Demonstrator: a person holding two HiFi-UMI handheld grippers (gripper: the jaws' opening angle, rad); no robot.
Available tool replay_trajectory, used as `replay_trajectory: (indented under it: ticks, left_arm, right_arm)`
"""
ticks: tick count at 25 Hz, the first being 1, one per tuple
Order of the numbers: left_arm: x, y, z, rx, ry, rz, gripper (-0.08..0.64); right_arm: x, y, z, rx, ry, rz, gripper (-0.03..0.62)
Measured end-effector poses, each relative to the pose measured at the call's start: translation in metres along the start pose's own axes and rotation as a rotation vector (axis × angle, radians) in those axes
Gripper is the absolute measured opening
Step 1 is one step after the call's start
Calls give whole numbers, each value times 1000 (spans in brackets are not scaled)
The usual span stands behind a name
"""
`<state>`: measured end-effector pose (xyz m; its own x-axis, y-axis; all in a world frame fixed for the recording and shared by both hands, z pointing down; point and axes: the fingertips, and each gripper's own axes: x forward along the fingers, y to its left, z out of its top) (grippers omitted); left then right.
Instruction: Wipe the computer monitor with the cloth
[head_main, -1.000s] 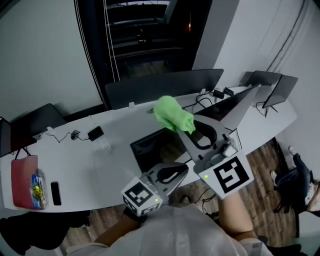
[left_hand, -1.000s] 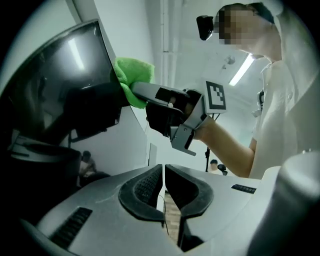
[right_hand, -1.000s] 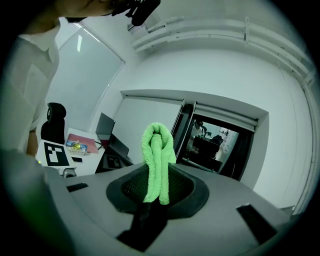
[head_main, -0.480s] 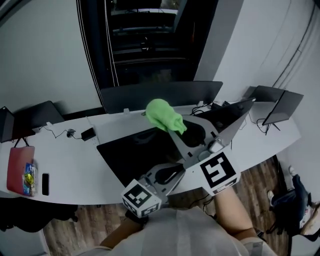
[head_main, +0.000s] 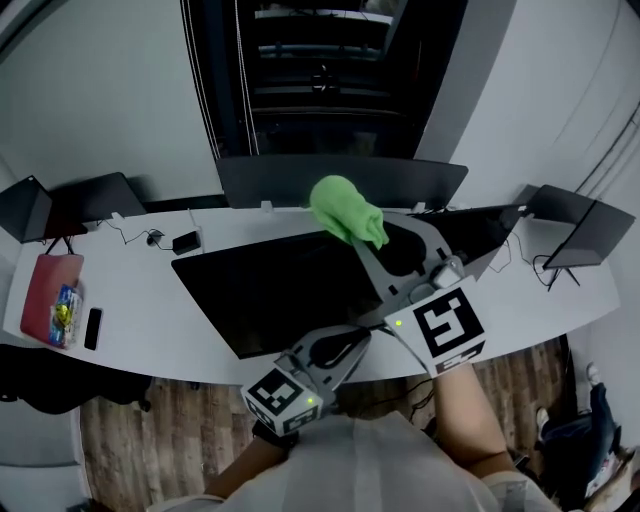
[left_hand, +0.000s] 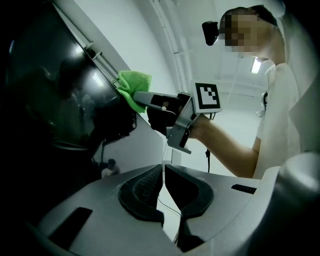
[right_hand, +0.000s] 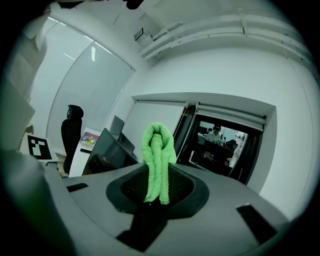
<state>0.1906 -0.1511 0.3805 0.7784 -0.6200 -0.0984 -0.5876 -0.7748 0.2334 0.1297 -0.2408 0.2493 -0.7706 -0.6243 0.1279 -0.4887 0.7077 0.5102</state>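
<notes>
Two grippers were in play, but only one was doing any work. The right gripper (head_main: 374, 242) had its jaws pinched on a folded green cloth (head_main: 346, 208). The wad stuck out past the tips, I'd guess so the soft part and not the hard plastic meets the glass.

The monitor (head_main: 270, 295) was the big dark screen on the white desk (head_main: 140, 300), facing the person. The cloth was up by the screen's top edge, toward its right side. From the left gripper view the cloth looked to be right at that upper edge, touching or very nearly. I couldn't tell for sure whether it was pressing.

The left gripper (head_main: 340, 352) hung low near the person's body, in front of the screen's bottom edge. Its jaws were pressed together with only a thin slit between them and nothing inside. My read is that it was just parked out of the way.

Starting at the top makes sense to me, since you can work down in passes from there. I'd keep the pressure light, because a freestanding screen could rock back, and if the cloth slipped the jaw tips could scrape the panel.
</notes>
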Motion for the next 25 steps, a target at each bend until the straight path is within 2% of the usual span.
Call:
replay_trajectory:
  ticks: [5, 14, 25]
  left_arm:
    - [24, -9, -1, 8, 11, 45, 26]
    - [62, -13, 4, 40, 26, 55, 26]
    - [109, -28, -9, 56, 76, -19, 26]
  right_arm:
    - [-17, -24, -11, 9, -14, 21, 69]
    - [-39, -58, -33, 32, -9, 15, 69]
    - [-71, -109, -69, 71, 24, -71, 69]
